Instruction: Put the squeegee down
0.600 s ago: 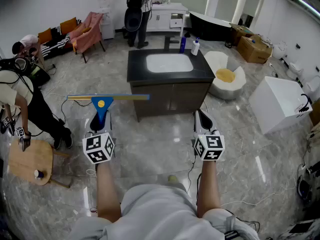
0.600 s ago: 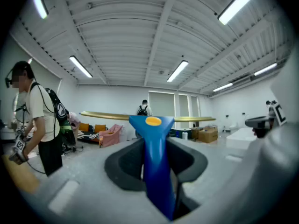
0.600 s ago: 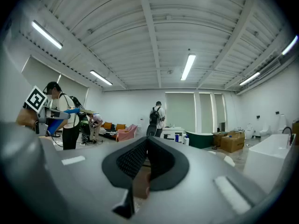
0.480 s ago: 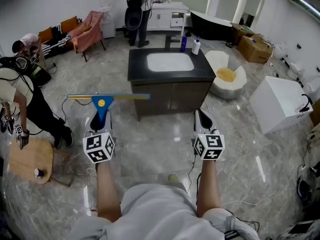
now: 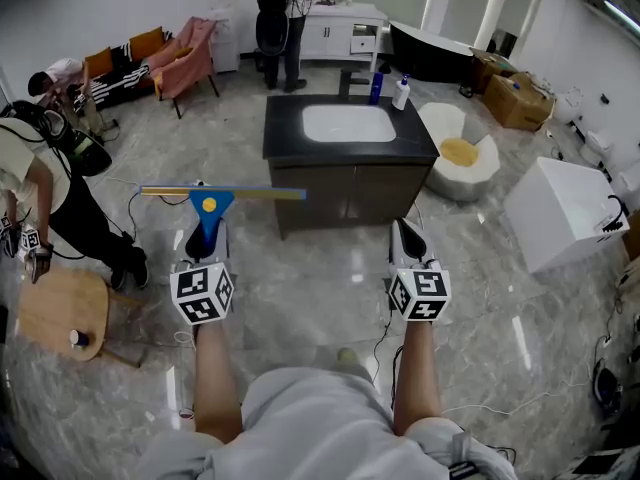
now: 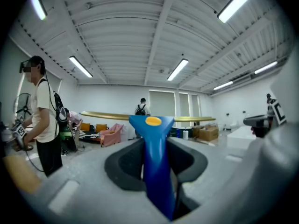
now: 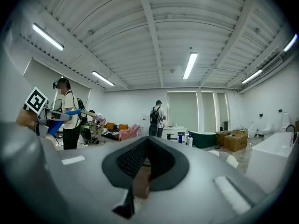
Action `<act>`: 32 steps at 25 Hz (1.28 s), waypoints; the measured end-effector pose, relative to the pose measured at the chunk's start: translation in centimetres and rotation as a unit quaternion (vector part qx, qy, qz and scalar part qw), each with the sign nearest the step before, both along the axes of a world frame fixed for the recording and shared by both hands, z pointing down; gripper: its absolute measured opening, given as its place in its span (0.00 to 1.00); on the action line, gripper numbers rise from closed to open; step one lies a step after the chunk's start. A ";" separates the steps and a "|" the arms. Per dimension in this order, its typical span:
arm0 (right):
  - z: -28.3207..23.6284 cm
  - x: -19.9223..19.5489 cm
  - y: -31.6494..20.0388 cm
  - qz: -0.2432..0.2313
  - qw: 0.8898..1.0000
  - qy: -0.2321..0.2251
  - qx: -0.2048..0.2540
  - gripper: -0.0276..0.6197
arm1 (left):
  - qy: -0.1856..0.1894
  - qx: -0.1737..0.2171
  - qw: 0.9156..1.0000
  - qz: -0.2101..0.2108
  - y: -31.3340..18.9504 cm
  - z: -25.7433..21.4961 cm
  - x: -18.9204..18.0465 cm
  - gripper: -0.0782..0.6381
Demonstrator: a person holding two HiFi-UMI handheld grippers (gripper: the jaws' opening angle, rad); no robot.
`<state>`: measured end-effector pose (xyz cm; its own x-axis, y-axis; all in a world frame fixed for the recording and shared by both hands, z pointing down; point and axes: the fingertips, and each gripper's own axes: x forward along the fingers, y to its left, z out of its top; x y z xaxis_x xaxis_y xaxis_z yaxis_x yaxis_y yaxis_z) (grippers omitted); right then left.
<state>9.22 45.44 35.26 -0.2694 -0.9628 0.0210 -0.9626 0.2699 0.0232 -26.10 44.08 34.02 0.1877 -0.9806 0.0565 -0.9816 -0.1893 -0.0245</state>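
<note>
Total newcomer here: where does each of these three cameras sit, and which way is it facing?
Head view: on the person's head, facing steeply down; shows forearms, left gripper, right gripper.
Left gripper view: on that gripper, facing level; jaws clamp the blue squeegee.
Right gripper view: on that gripper, facing level; jaws together, empty.
Shared: both gripper views catch the backpack wearer.

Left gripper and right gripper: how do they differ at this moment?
The left gripper clamps the squeegee by its blue handle; the right gripper holds nothing. The left gripper's jaws stand apart around that handle; the right gripper's jaws meet. Both point level, side by side ahead of the person.
</note>
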 end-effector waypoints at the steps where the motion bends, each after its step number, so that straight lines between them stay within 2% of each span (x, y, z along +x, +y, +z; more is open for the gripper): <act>1: 0.0 0.0 0.0 0.002 1.000 0.000 0.001 0.05 | 0.001 0.000 1.000 0.000 0.0 0.0 -0.1 0.29; 8: -0.2 -0.6 -0.2 0.009 1.000 0.002 0.006 0.05 | 0.009 -0.001 1.000 0.002 -0.5 0.3 -0.6 0.29; 19: 1.2 -1.4 -0.7 0.009 1.000 0.012 -0.013 0.05 | 0.021 -0.014 1.000 0.011 -1.6 1.7 -0.9 0.29; 32: 2.2 -1.1 -8.3 -0.002 1.000 0.006 -0.020 0.05 | 0.023 -0.028 0.999 0.007 -8.7 3.0 -0.2 0.29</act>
